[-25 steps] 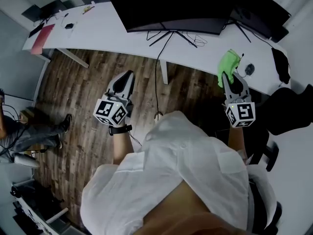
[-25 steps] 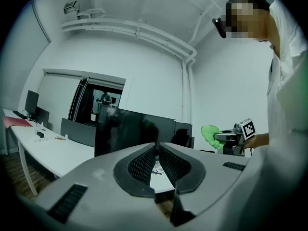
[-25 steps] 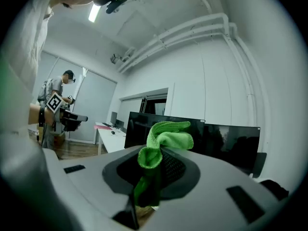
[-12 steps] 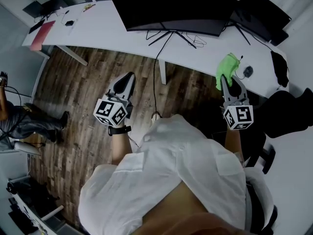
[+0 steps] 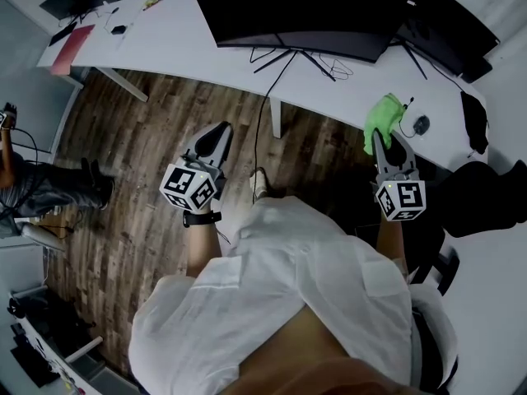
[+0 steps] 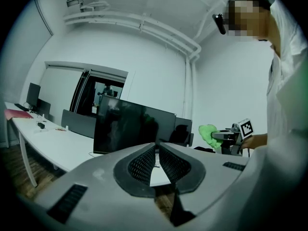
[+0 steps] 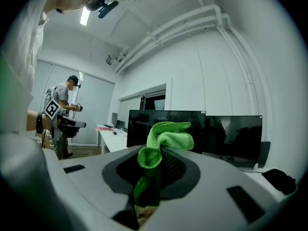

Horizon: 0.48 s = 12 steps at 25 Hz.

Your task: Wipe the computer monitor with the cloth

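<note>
A wide black computer monitor (image 5: 296, 11) stands on the long white desk (image 5: 181, 44); it also shows in the left gripper view as the dark monitor (image 6: 130, 126) and ahead of the right gripper as the monitor (image 7: 159, 124). My right gripper (image 5: 387, 138) is shut on a bright green cloth (image 5: 382, 115), which bunches up out of the jaws in the right gripper view as the cloth (image 7: 161, 141). It hangs in front of the desk's right end, short of the screen. My left gripper (image 5: 217, 134) is over the wooden floor, jaws shut with nothing in them.
A second dark monitor (image 5: 449, 23) stands at the desk's right end, near a mouse (image 5: 422, 124) and cables. A black chair (image 5: 486, 196) is at my right. Another person (image 5: 33, 183) stands at the left. A pink folder (image 5: 66, 52) lies at the desk's far left.
Both grippers and my body have shifted slightly toward the desk and right. The person at the left has moved along the floor. The grip on the cloth is unchanged.
</note>
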### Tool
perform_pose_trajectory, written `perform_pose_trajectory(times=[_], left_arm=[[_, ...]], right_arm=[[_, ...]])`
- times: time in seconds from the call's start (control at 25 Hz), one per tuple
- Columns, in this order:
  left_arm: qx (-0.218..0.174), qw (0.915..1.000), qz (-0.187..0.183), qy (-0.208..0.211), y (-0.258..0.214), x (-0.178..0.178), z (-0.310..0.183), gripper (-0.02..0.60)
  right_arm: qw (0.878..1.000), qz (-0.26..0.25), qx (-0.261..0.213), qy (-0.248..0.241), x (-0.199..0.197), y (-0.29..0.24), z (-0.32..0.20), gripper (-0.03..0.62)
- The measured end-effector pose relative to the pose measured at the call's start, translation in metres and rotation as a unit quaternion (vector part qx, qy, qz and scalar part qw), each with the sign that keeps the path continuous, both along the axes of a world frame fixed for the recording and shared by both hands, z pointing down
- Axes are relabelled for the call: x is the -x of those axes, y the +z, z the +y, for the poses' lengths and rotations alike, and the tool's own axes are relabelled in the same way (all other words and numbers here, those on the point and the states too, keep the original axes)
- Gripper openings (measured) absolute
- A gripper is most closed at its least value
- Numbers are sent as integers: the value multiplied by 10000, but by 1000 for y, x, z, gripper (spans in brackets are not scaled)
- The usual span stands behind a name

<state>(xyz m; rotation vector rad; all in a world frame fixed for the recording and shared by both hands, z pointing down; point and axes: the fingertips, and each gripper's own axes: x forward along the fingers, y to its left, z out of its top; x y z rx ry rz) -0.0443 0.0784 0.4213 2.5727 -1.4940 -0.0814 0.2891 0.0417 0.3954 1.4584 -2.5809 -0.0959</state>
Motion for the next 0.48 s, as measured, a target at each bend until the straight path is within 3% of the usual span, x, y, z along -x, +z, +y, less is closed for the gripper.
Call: perform_pose_trajectory(times=[0.48], left_arm=[[84,9999,31,-127,8,49,-66,32]], right_arm=[[9998,51,86,-141,52,5,-73,236]])
